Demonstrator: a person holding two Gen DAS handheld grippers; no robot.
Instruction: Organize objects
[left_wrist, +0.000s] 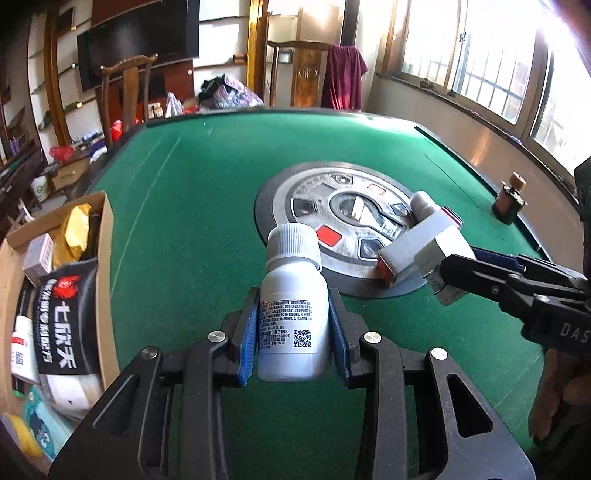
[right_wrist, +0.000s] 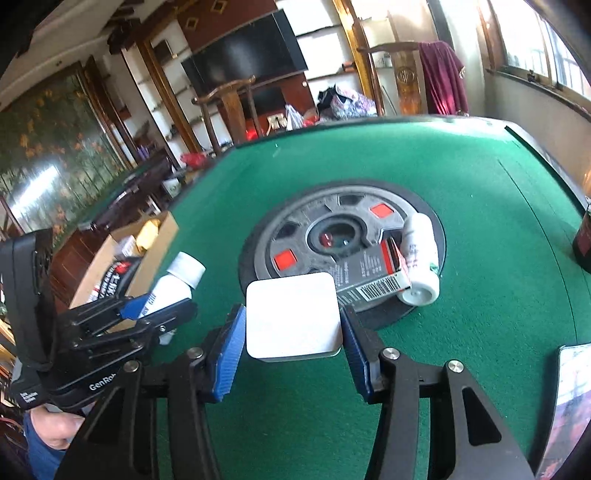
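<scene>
The white pill bottle (left_wrist: 293, 306) stands upright between the pads of our left gripper (left_wrist: 293, 332), which is clamped on its labelled body, the ribbed cap rising above the fingertips. We hold that gripper low over the green felt table (left_wrist: 192, 221), pointing forward, with the cardboard box (left_wrist: 107, 236) of packets off to its left. Our right gripper (right_wrist: 293, 325) reaches in from the right, its jaws closed on a white square tin (right_wrist: 291, 314), whose flat face fills the gap between the blue pads. Just beyond the right fingertips, on the round centre panel (right_wrist: 295, 229) of the table, a grey carton (right_wrist: 373, 273) lies flat, and a second white bottle (right_wrist: 419, 258) lies on its side touching it. Farther right, near the table edge, stands a dark small bottle (left_wrist: 509, 199).
</scene>
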